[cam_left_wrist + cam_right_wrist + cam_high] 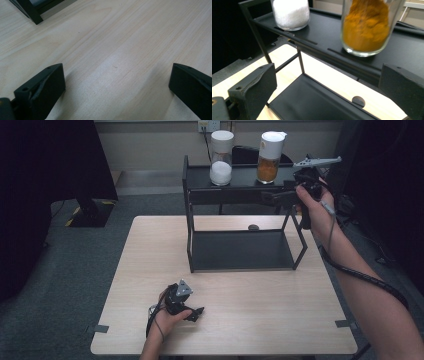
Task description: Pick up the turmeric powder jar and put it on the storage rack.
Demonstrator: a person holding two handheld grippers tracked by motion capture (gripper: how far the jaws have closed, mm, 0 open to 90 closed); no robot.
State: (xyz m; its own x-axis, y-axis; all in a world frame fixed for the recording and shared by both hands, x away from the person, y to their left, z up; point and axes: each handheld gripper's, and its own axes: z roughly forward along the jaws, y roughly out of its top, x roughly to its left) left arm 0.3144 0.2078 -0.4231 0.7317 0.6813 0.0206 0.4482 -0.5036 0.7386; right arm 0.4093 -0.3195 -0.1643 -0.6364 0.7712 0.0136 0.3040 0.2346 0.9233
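Observation:
A black two-tier rack (240, 265) stands at the back of the wooden table (150, 270). On its top shelf (245, 171) stand a jar of white powder (220, 160) and a jar of orange powder (269, 160), both with white lids. My right gripper (274, 196) is held up at the shelf's right end, just below and in front of the orange jar (365, 27), open (327, 66) with nothing between its jaws. The white jar (290, 12) is farther off to the left. My left gripper (196, 312) rests low over the table's front, open (116, 67) above bare wood.
The rack's lower shelf (317, 100) is bare. A small dark round spot (253, 226) lies on the table behind it. A rack foot (32, 13) shows in the left gripper view. Tape strips (101, 328) mark the table's front corners. A dark stand (90, 212) sits on the floor at left.

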